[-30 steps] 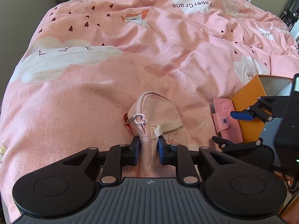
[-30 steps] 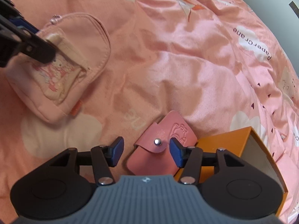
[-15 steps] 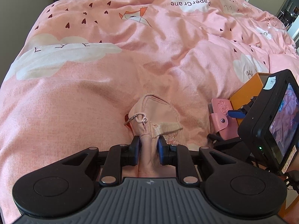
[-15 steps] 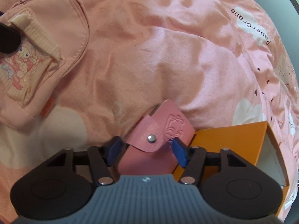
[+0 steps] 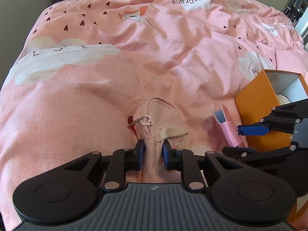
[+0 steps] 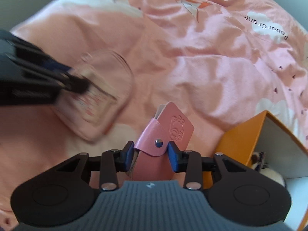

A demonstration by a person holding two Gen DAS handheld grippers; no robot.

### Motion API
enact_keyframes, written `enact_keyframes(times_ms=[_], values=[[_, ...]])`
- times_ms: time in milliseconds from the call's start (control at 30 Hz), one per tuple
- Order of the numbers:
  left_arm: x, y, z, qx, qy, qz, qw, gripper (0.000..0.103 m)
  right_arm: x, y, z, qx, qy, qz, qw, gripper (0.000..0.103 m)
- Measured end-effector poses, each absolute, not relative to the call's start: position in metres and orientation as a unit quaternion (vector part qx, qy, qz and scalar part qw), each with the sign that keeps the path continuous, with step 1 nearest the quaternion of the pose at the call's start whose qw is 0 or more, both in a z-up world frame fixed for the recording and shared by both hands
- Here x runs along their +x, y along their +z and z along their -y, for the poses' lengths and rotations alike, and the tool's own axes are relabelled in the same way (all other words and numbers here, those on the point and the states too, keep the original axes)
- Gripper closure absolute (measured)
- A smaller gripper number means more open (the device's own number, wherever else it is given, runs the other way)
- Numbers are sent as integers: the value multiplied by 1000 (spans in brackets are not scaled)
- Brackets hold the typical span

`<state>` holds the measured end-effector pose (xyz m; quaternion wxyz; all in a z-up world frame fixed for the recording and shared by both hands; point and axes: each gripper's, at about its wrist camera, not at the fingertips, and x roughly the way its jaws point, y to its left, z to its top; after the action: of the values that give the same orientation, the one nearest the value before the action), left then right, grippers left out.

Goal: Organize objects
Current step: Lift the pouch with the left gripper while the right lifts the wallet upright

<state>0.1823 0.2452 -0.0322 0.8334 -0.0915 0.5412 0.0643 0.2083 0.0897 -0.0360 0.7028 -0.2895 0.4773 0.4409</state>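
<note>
Both jaws are clamped: left gripper (image 5: 153, 155) pinches the pink pouch (image 5: 163, 119), right gripper (image 6: 151, 155) grips the pink card holder (image 6: 165, 132) beside the orange box (image 6: 242, 140).

Bedroom: pink-quilted bed (image 5: 119, 73).

In my right wrist view, the small pink fabric backpack (image 6: 100, 104) smears into motion blur, and so does my left gripper (image 6: 77, 80) pinching it; its printed pocket picture is unreadable. The lower end of the pink leather snap wallet (image 6: 163, 134) disappears behind my right gripper's (image 6: 151, 153) body. The orange cardboard box (image 6: 242, 138) runs off the right edge, its contents too dim to identify. In my left wrist view, the wallet (image 5: 229, 129) is blurred, part-covered by a blue pad.
</note>
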Motion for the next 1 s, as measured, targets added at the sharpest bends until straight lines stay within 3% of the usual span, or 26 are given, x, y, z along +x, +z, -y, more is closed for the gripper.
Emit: enact_keyframes(times_ms=[167, 300, 433, 633, 700, 1000], values=[[184, -33, -242, -88, 65, -546, 831, 81, 216, -43, -93, -194, 463, -536, 679, 63], [186, -36, -241, -88, 65, -549, 828, 81, 221, -53, -95, -181, 447, -552, 680, 62], [186, -37, -241, -92, 65, -551, 827, 81, 222, -50, -93, -201, 420, -564, 682, 62], [185, -38, -241, -91, 64, -550, 828, 81, 214, -38, -91, -273, 400, -517, 706, 66], [184, -38, -240, -93, 62, -551, 827, 80, 219, -40, -85, -273, 402, -522, 701, 72], [190, -44, -238, -114, 71, -568, 812, 75, 235, -55, -86, -264, 395, -548, 688, 72]])
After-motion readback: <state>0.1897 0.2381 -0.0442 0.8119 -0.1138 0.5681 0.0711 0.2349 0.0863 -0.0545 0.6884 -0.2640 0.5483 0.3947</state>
